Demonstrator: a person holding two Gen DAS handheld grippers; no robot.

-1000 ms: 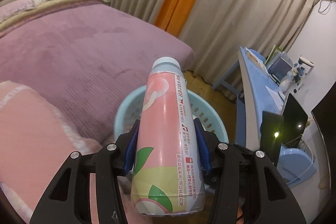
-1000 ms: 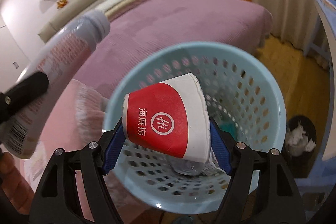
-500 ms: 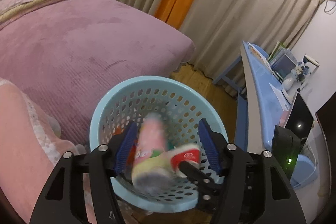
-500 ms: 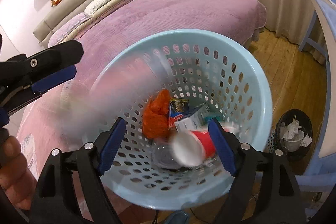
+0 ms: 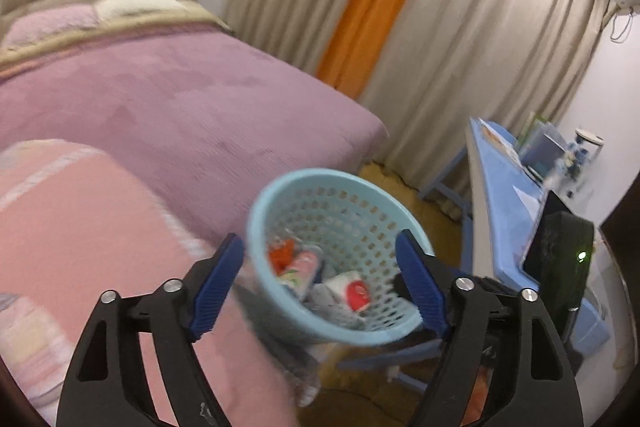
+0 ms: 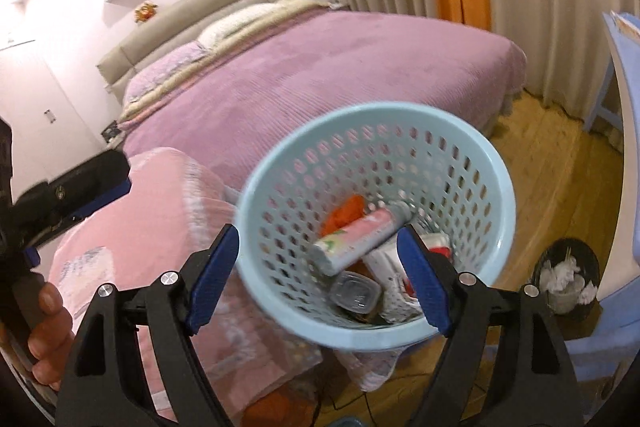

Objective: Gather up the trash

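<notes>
Dropped a second ago, the pink bottle [image 6: 362, 235] and red paper cup [image 5: 356, 294] now lie in the blue basket [image 6: 496, 163] beside the bed [image 6: 320, 75], left gripper [image 5: 320, 287] just opened, right gripper [image 6: 320, 277] wide, both empty; no further trash visible.

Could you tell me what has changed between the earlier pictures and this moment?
The left tongs let go of the pink bottle and the right tongs let go of the red-and-white paper cup; both dropped into the light-blue basket. The left tongs' jaws have just been opening, nothing between them. Both tongs have drawn back. The basket and bed stayed put.
</notes>
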